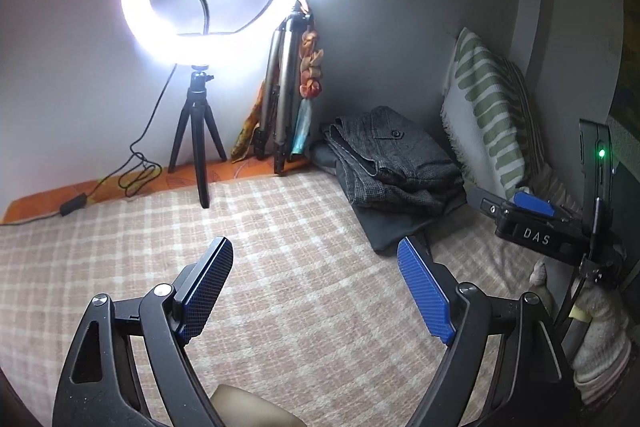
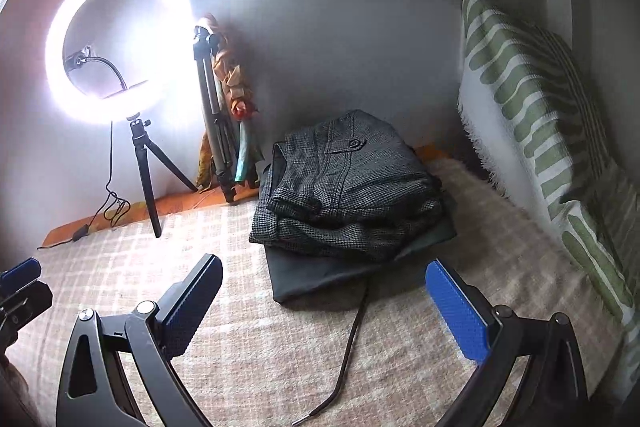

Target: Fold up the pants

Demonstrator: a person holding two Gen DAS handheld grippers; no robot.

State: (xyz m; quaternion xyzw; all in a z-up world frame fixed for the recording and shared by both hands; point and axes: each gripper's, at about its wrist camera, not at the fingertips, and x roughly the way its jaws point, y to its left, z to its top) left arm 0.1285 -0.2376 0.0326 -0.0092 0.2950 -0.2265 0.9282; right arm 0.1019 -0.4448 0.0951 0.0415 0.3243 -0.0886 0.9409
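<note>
Grey tweed pants (image 1: 394,161) lie folded in a stack on top of a dark folded garment (image 1: 384,231) at the back of the checked bed cover (image 1: 280,267). They also show in the right wrist view (image 2: 352,187) on the dark garment (image 2: 316,277), whose drawstring (image 2: 348,343) trails forward. My left gripper (image 1: 318,277) is open and empty, above the cover in front of the stack. My right gripper (image 2: 324,303) is open and empty, just short of the dark garment. The right gripper also shows at the right of the left wrist view (image 1: 532,223).
A lit ring light on a small tripod (image 1: 200,131) stands at the back left with its cable (image 1: 132,171). A folded tripod (image 1: 280,99) leans in the corner. A green-striped pillow (image 2: 540,131) leans on the right wall. A soft toy (image 1: 600,343) lies at right.
</note>
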